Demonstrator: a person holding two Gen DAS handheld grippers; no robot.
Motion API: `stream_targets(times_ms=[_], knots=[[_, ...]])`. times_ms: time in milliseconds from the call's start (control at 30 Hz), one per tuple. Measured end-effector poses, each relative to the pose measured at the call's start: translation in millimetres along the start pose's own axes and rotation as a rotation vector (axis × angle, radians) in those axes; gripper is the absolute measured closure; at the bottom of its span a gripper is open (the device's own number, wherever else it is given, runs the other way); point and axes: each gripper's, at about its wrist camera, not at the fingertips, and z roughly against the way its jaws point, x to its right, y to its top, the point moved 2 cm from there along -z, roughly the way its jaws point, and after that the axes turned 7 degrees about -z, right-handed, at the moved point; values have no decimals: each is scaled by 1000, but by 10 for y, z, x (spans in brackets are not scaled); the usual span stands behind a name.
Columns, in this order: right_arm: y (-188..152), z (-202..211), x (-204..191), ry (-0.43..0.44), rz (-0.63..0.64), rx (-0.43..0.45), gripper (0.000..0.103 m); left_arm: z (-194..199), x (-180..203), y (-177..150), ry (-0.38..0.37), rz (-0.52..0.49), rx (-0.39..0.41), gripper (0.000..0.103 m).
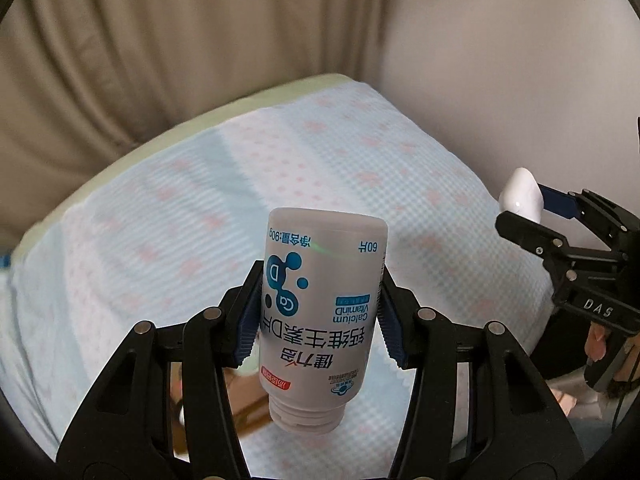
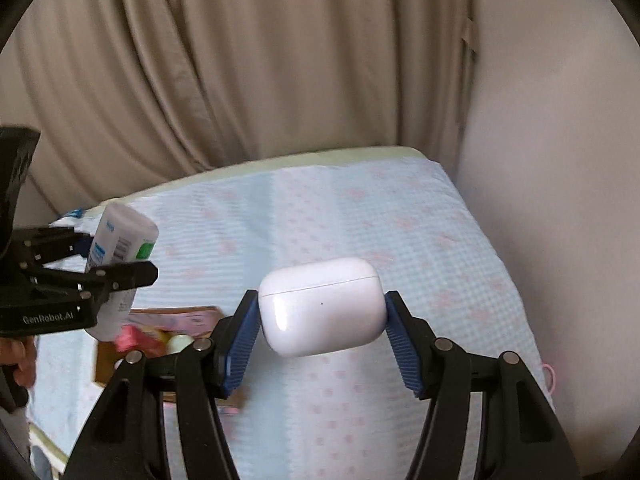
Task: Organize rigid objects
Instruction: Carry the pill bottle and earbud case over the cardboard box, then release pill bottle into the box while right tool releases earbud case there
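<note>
Carry stage judged in hand: both grippers loaded and held above the bed, nothing yet set down.

Left gripper (image 1: 320, 312): closed partway onto a white vitamin bottle (image 1: 322, 312), blue pads pressing both sides of the body. Bottle inverted, threaded neck pointing back toward the camera, base pointing away; no cap seen. Held clear above the checked bedsheet (image 1: 160, 208), not touching it.

Right gripper (image 2: 322, 320): closed partway onto a white earbud case (image 2: 320, 306), pads bearing on its two short ends, lid seam uppermost. Case likewise clear of the bedsheet.

Cardboard box (image 2: 168, 332): lying on the bedsheet below the left gripper and to the left of the earbud case, with small pink and pale items inside. Contents too blurred to name. Partly hidden by both grippers.

Beige curtain (image 2: 240, 60) behind the bedsheet's far edge; plain wall at the sheet's right.

Judgement: box the likely destination for both items, though not confirmed by the pictures. Next move calls for lowering one item at a time over the box opening, bottle first as nearer to it, and releasing only once seated. Risk noted: open-necked bottle may spill if any tablets remain; smooth case may slip between the pads.
</note>
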Motion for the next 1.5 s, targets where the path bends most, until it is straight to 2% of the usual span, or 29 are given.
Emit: stream_targets(times_ms=[133,300,400,600,733,833,967,1167,1300,1500], knots=[[-104,90,-438,67,70,-10,46,353,-263,-427,68,97,13,55],[-267,-9,-852,172,144,-60,46,754,-630,-1062,180,262,-2,55],[-395,-115,-1063,227,202,-99,46,856,-819,-1382,222,351,-13,55],[-689,-385,-1425,241,240,-179,46,805,-1200,-1919,216,475,-39,55],[-886,-543,-1647,213,261,-218,46,615,-1481,-2084,183,492,-54,55],[-1004,-689,-1796,178,222,-244,46,409,-1739,-2120,137,487,-71,55],[-1123,-930,-1940,121,134,-281,46,120,-1985,-2068,69,423,-105,55],[-1331,-1377,-2107,27,20,-343,46,-528,-2321,-2098,-36,345,-197,55],[-1498,-1730,-2187,-11,-7,-395,46,-900,-2383,-2188,-66,288,-249,55],[-1681,-2138,-2294,-36,36,-438,46,-1303,-2411,-2350,-104,270,-299,55]])
